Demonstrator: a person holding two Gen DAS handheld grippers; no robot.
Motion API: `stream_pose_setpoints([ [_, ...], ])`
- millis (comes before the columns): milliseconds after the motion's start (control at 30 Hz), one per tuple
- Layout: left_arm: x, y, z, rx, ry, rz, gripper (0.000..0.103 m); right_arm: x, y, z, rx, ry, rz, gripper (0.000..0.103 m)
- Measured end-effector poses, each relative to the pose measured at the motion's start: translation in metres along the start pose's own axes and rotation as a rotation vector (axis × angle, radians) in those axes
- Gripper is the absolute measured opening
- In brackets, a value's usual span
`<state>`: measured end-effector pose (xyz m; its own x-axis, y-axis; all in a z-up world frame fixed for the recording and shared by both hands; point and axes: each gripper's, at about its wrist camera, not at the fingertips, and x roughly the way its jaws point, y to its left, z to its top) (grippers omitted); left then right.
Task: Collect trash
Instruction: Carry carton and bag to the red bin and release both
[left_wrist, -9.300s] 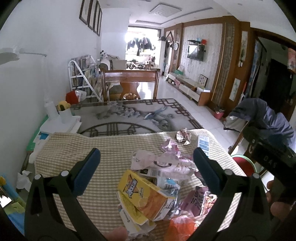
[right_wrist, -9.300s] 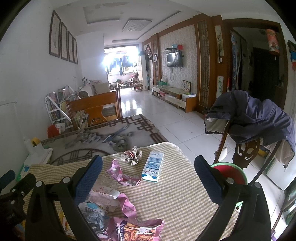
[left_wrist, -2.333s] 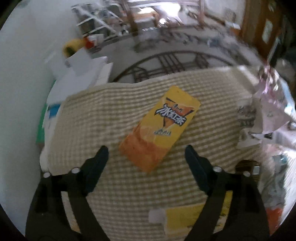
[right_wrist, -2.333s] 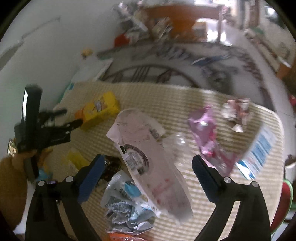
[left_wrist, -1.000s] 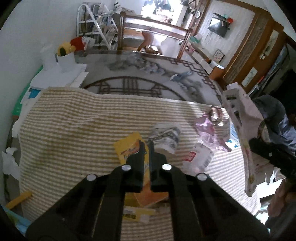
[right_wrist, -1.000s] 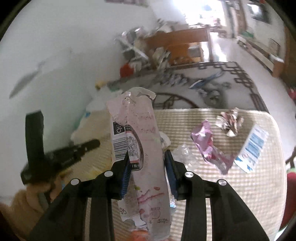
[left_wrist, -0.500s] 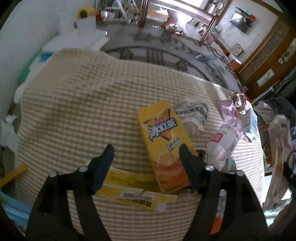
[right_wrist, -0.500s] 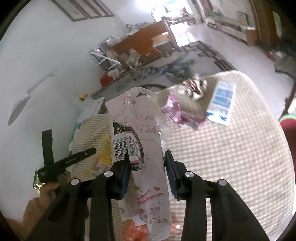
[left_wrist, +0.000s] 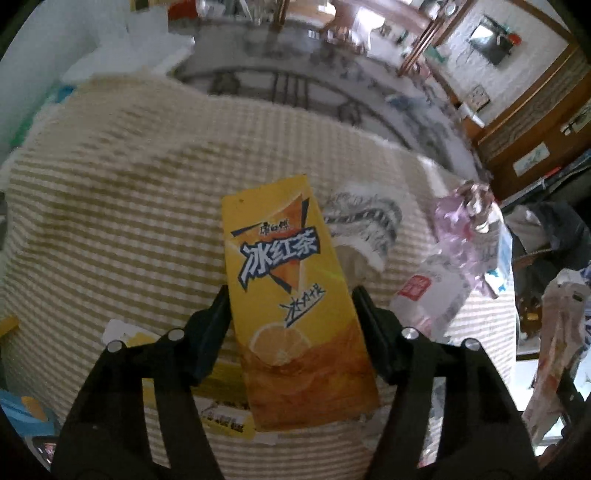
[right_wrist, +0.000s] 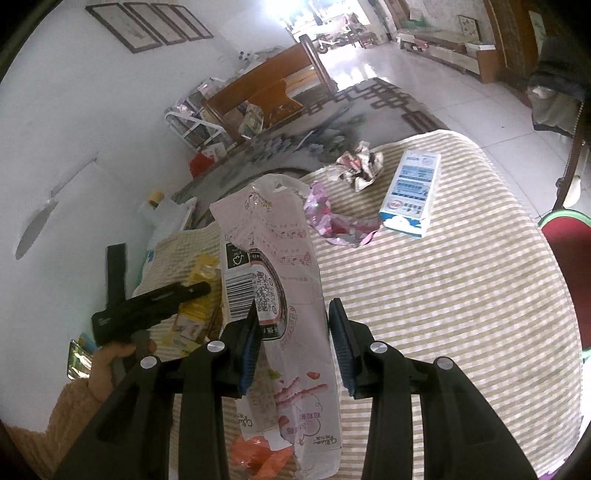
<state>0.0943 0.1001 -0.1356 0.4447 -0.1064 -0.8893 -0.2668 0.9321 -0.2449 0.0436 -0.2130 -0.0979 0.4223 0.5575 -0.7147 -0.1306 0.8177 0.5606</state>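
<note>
A yellow iced-tea carton (left_wrist: 280, 266) lies flat on the striped tablecloth (left_wrist: 129, 221). My left gripper (left_wrist: 290, 291) points down over it, its jaws closing, and both pads touch the carton's long sides. My right gripper (right_wrist: 291, 310) is shut on a tall pink snack bag (right_wrist: 273, 236), held upright above the cloth. That bag also shows at the right edge of the left wrist view (left_wrist: 561, 332). A person's hand (right_wrist: 114, 354) holds the left gripper at the table's left side.
A crushed clear bottle (left_wrist: 424, 295) and a patterned paper cup (left_wrist: 362, 218) lie right of the carton, and flat yellow packaging (left_wrist: 221, 373) lies under it. Farther off lie a pink foil wrapper (right_wrist: 332, 221), a crumpled wrapper (right_wrist: 360, 164) and a blue-white box (right_wrist: 412, 192). A red stool (right_wrist: 569, 251) stands right.
My left gripper went from shut to wide, sank toward the carton, and its jaws have come in against the carton's sides. My right gripper swung sideways and rolled, still gripping the pink bag.
</note>
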Motion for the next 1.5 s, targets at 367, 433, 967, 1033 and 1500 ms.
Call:
stream_pose_setpoints([
  [367,-0.075,-0.103,-0.012,0.175,-0.238,-0.092,0.063,-0.031,-0.045,0.015,0.031,-0.044,-0.005,0.035],
  [433,-0.077,-0.132,-0.019,0.214,-0.237,-0.129,0.063,-0.042,-0.059,0.019,0.045,-0.062,-0.010,0.035],
  [967,-0.023,-0.327,-0.087,0.478,-0.033,-0.349,0.063,-0.128,-0.232,0.021,0.321,-0.177,-0.176,0.035],
  [1033,-0.013,-0.348,-0.097,0.516,0.004,-0.368,0.063,-0.134,-0.256,0.018,0.366,-0.183,-0.202,0.035],
  [1500,0.032,-0.459,-0.137,0.713,0.066,-0.394,0.089,-0.150,-0.327,0.026,0.468,-0.227,-0.270,0.070],
])
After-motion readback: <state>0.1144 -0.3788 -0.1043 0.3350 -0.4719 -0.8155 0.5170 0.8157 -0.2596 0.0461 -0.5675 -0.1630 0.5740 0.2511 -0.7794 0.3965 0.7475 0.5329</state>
